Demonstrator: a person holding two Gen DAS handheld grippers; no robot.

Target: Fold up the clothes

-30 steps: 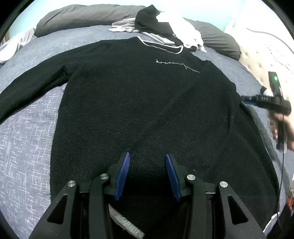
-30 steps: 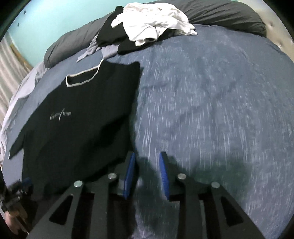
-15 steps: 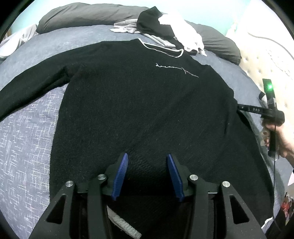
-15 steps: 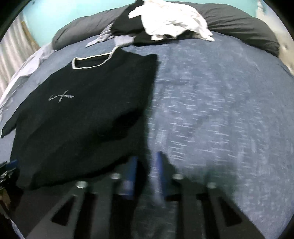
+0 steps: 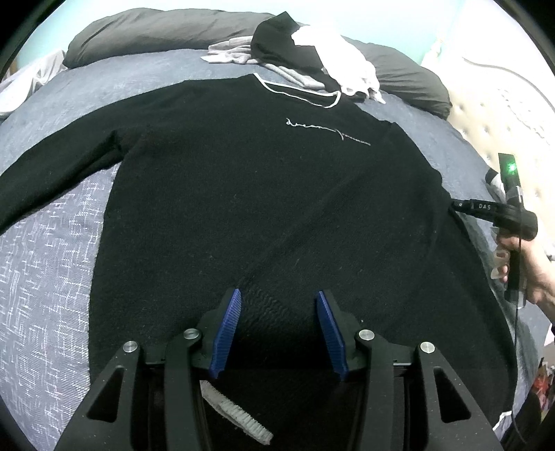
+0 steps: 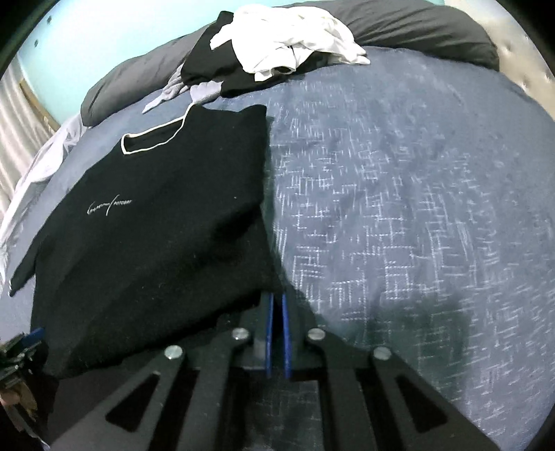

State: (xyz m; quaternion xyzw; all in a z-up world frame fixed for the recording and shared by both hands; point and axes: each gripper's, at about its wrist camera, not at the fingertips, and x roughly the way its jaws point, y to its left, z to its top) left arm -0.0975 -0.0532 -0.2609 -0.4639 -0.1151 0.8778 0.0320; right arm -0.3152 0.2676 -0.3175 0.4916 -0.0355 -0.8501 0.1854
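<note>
Two blue-padded fingers of the left gripper (image 5: 276,324) stand spread apart over the hem of a black sweater (image 5: 263,180), which lies flat on the blue-grey bedspread (image 5: 45,277).

From the right wrist, the right gripper (image 6: 275,305) is pinched closed on the sweater's (image 6: 149,222) right edge. A clothes pile (image 6: 277,45) sits near the pillows (image 6: 416,27).

You have one black long-sleeved sweater (image 5: 263,194) with white neck trim spread across the middle of the frame. One heap of loose black, white and grey clothes (image 5: 312,62) sits at the top centre. Two dark grey pillows (image 5: 156,34) lie along the top edge. Two black grippers with blue pads appear: the left gripper (image 5: 277,326) at bottom centre, the right gripper (image 6: 276,329) likewise.
</note>
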